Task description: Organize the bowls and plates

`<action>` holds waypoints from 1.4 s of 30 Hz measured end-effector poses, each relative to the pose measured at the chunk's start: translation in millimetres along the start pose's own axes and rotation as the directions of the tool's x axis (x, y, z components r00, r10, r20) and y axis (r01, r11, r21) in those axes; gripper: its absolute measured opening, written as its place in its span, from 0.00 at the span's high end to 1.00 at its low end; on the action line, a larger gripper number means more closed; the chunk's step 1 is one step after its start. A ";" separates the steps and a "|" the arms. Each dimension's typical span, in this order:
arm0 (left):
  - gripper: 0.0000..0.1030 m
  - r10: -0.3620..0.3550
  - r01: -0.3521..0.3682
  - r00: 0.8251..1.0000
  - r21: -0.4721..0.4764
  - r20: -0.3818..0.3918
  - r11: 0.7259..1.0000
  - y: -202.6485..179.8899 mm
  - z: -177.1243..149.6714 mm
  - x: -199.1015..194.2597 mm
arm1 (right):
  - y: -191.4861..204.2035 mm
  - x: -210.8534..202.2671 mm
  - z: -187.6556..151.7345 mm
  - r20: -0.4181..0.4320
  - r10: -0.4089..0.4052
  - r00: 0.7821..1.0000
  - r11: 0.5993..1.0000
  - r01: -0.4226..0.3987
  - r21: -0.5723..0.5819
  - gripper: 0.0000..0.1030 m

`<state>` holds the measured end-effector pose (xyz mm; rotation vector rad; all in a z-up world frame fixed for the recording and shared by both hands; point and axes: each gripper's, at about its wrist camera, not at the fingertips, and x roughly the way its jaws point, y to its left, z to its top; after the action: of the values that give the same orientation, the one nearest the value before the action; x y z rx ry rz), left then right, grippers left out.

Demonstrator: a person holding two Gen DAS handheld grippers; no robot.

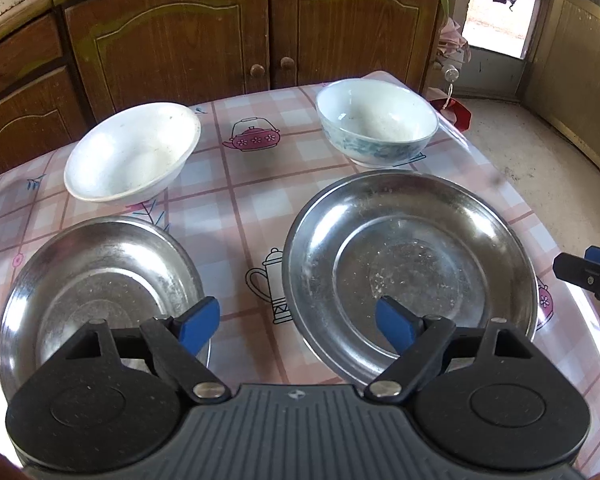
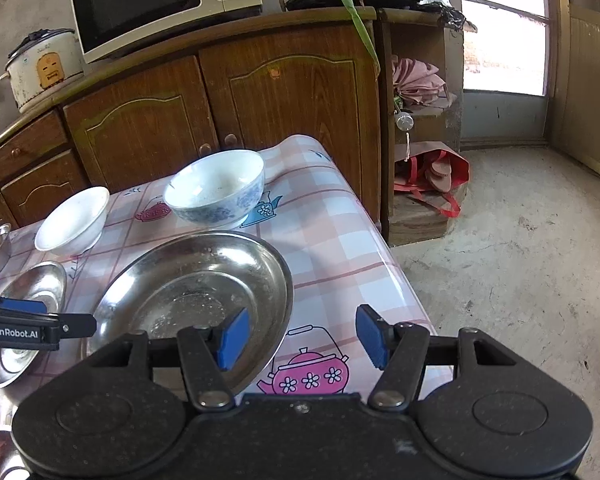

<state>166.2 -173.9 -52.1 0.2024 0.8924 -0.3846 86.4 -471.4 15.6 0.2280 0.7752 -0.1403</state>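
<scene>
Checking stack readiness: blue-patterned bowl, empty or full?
Empty. The blue-patterned bowl stands upright; its white inside shows bare down to the bottom in both views.

The left tool point(image 1: 297, 326) tilts steeply downward, its blue fingertips point(image 1: 199, 323) spread wide with nothing between them. The right tool point(image 2: 301, 337) also slants downward, its blue pads point(image 2: 233, 338) set apart and gripping nothing. Each tool's tip shows at the edge of the other's view.

Two steel plates point(image 1: 410, 276), two white bowls point(image 1: 132, 152).
</scene>
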 end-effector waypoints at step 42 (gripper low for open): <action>0.72 -0.107 0.102 0.990 0.059 0.088 0.993 -19.5 30.6 -24.4 | 6.7 -15.3 27.4 0.054 -0.017 0.998 0.997 0.013 0.082 0.80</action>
<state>166.4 -195.9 -14.3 0.1871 0.8051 -0.5122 95.5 -471.3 46.4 0.2945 0.7174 -0.1916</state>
